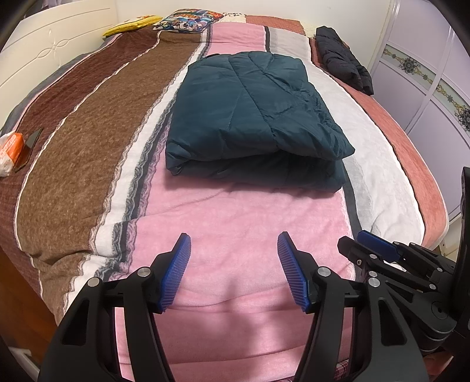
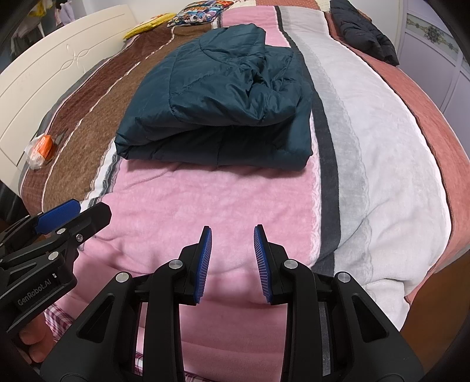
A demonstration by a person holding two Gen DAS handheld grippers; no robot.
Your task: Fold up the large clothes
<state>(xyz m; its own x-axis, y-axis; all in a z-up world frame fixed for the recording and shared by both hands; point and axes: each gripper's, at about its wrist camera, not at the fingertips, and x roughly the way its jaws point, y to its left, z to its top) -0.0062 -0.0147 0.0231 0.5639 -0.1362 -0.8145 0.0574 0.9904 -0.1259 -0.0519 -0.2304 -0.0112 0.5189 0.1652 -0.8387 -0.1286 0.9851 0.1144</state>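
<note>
Both sets of jaws stand apart with nothing in them, poised over bare pink blanket [image 1: 235, 211] at the near edge of the bed: the left gripper [image 1: 234, 239] gapes wide, the right gripper [image 2: 232, 232] is only partly parted, and neither touches any cloth. Ahead of them, up the bed and well apart from the blue pads, lies the dark teal padded jacket [image 1: 249, 111], already doubled over into a thick bundle, its folded edge facing the grippers. I'd say its long side runs away from them towards the far end of the bed, though the fisheye bends things. Seen from the left gripper the bundle sits straight ahead; from the right one it sits ahead and a little to the left, so the left hand looks marginally better lined up, with neither clearly nearer. To my eye this garment is about finished, and any next reach would have to go forward across the pink stripe. Further out, a black jacket [image 1: 343, 58] lies crumpled at the far right edge, a yellow cushion [image 1: 132, 25] near the headboard [image 1: 55, 47], and an orange packet [image 1: 10, 150] at the left
</note>
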